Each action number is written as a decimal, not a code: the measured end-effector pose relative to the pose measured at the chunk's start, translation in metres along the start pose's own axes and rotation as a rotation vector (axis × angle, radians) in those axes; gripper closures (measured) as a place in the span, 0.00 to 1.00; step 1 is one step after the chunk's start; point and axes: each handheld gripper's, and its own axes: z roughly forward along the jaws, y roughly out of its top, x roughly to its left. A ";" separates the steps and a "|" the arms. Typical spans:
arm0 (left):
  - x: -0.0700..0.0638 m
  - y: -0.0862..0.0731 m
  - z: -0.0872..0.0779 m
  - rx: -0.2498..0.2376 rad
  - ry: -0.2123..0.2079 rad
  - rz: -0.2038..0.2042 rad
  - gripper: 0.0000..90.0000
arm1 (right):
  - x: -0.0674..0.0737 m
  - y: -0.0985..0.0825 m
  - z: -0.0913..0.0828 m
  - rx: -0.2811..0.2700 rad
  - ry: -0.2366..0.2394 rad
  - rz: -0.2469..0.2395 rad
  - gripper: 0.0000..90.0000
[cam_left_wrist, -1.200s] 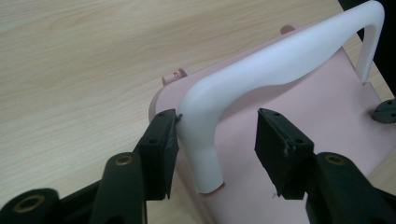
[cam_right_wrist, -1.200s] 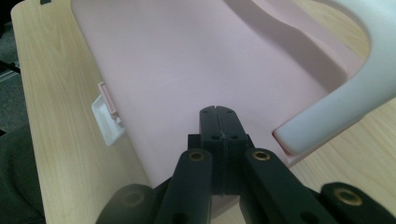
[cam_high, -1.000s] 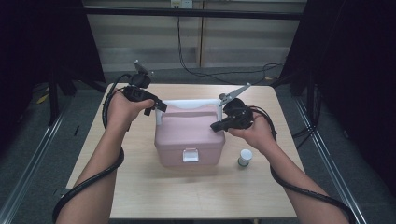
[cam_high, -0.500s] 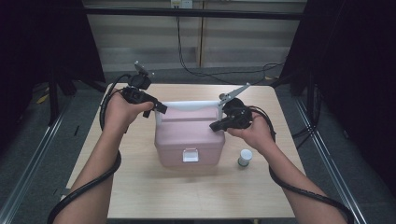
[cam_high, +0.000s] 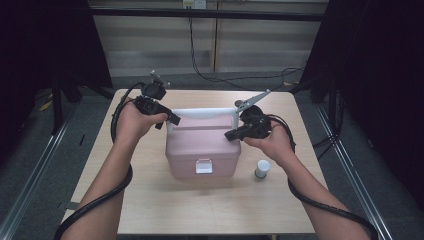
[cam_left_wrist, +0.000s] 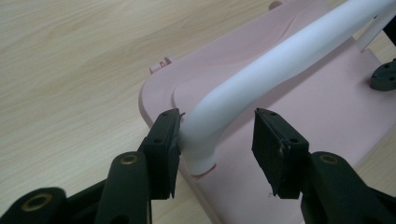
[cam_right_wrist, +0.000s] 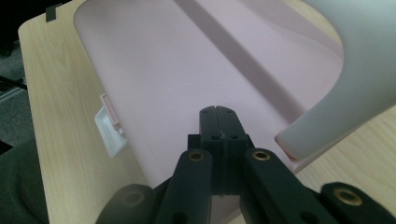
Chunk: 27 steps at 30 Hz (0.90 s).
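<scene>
A pink box with a white handle and a white front latch sits mid-table. My left gripper is at the handle's left end. In the left gripper view its jaws straddle the handle's foot above the pink lid. One pad touches the handle and the other stands off with a gap, so it is open. My right gripper is at the handle's right end. In the right gripper view it is shut, with nothing between the jaws, over the lid beside the handle.
A small white-capped bottle stands upright on the wooden table, just right of the box's front corner. Black cables trail from both grippers along the person's forearms. Dark floor and rails surround the table.
</scene>
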 end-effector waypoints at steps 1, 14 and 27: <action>0.001 -0.002 0.004 0.009 -0.006 -0.003 0.59 | 0.001 0.001 0.000 0.003 -0.003 -0.002 1.00; -0.002 0.001 0.011 -0.024 0.040 0.010 0.63 | 0.000 0.000 0.000 -0.002 0.001 0.001 1.00; -0.001 0.003 0.022 -0.033 0.091 0.021 0.71 | 0.000 -0.001 0.000 -0.013 0.002 0.008 1.00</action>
